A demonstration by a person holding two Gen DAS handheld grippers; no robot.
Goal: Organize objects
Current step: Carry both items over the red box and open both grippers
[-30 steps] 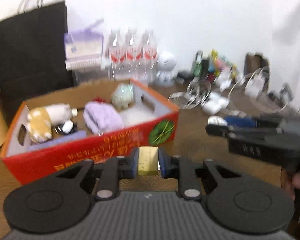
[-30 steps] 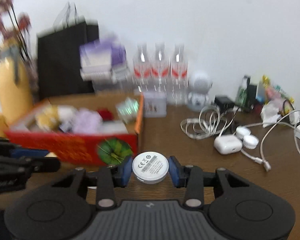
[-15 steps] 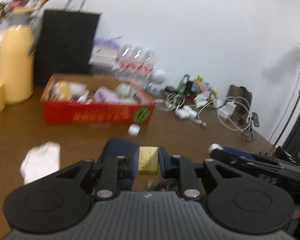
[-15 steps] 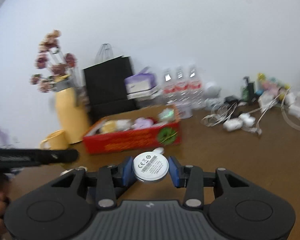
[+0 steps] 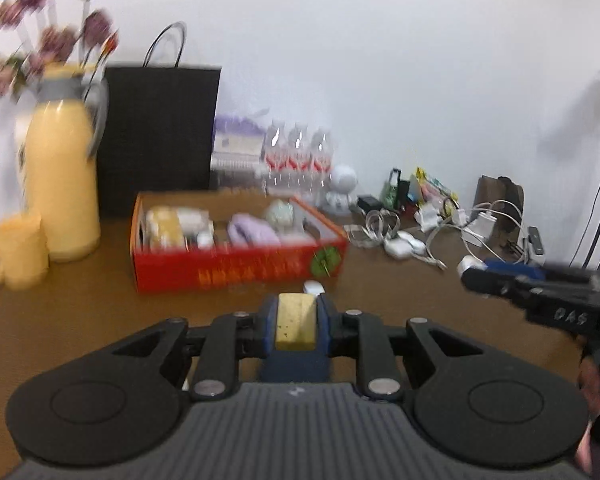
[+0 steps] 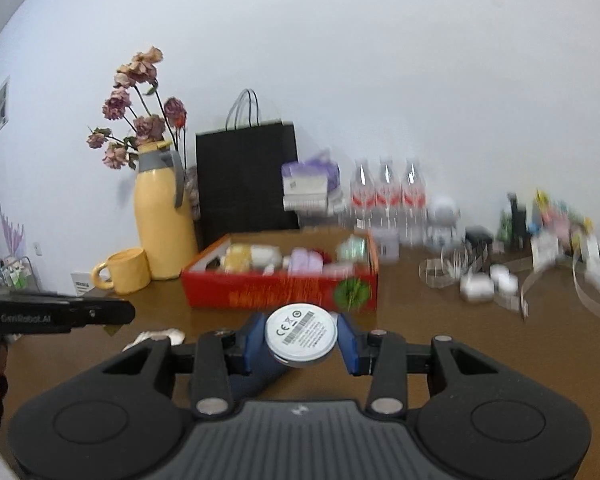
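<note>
My left gripper [image 5: 296,322] is shut on a small yellow block [image 5: 294,320], held above the brown table in front of the red cardboard box [image 5: 236,268]. My right gripper [image 6: 300,336] is shut on a white round disc [image 6: 301,334] with a printed label, also in front of the red box [image 6: 280,292]. The box holds soft toys and small items. The right gripper [image 5: 540,292] shows at the right of the left wrist view; the left gripper [image 6: 60,314] shows at the left of the right wrist view.
A yellow jug with dried flowers [image 6: 160,220], a yellow mug [image 6: 126,272] and a black paper bag [image 6: 246,180] stand left of and behind the box. Water bottles [image 6: 386,196], chargers and cables [image 5: 404,242] lie right. A small white item [image 5: 314,288] lies before the box.
Both grippers have pulled back and up from the red box, which now looks smaller and farther. Each keeps hold of its object. The views have swung and show more of the jug and flowers.
</note>
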